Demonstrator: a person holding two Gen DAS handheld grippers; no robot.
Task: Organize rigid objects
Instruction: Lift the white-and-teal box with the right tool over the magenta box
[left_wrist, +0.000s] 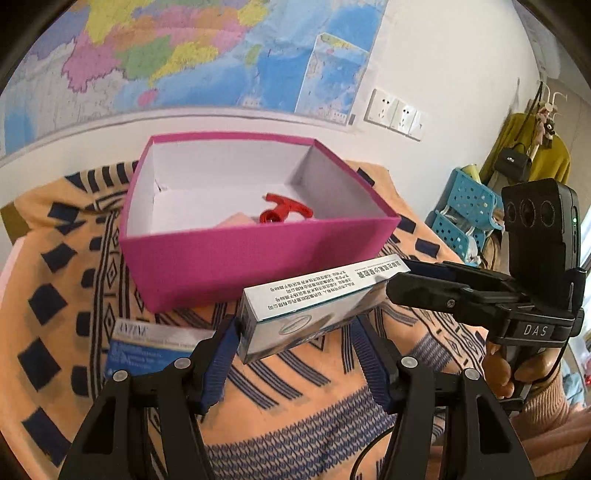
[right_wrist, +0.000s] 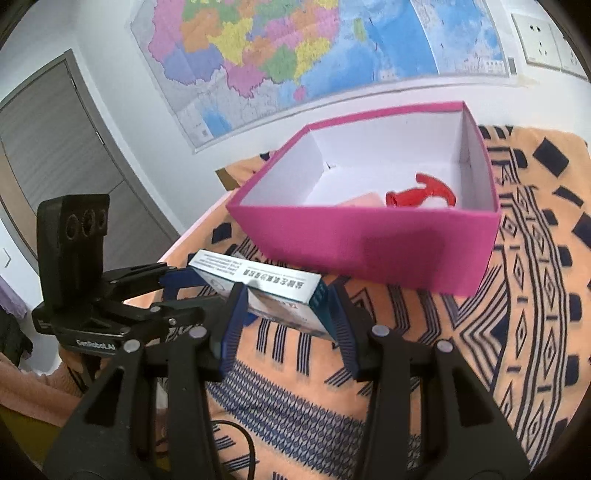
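A white and teal medicine carton (left_wrist: 314, 306) hangs above the patterned cloth, in front of the pink box (left_wrist: 255, 258). Both grippers hold it, one at each end. My left gripper (left_wrist: 295, 343) is shut on its near end. My right gripper (right_wrist: 288, 310) is shut on the other end of the same carton (right_wrist: 273, 291), and it also shows in the left wrist view (left_wrist: 424, 284). The pink box (right_wrist: 369, 243) is open and holds a red plastic spray trigger (right_wrist: 421, 194) and a peach item (left_wrist: 236, 220).
A second blue and white carton (left_wrist: 147, 350) lies on the cloth at the left. The table is covered by an orange cloth (right_wrist: 517, 295) with dark patterns. A wall with a map stands behind. Blue baskets (left_wrist: 465, 214) stand to the right.
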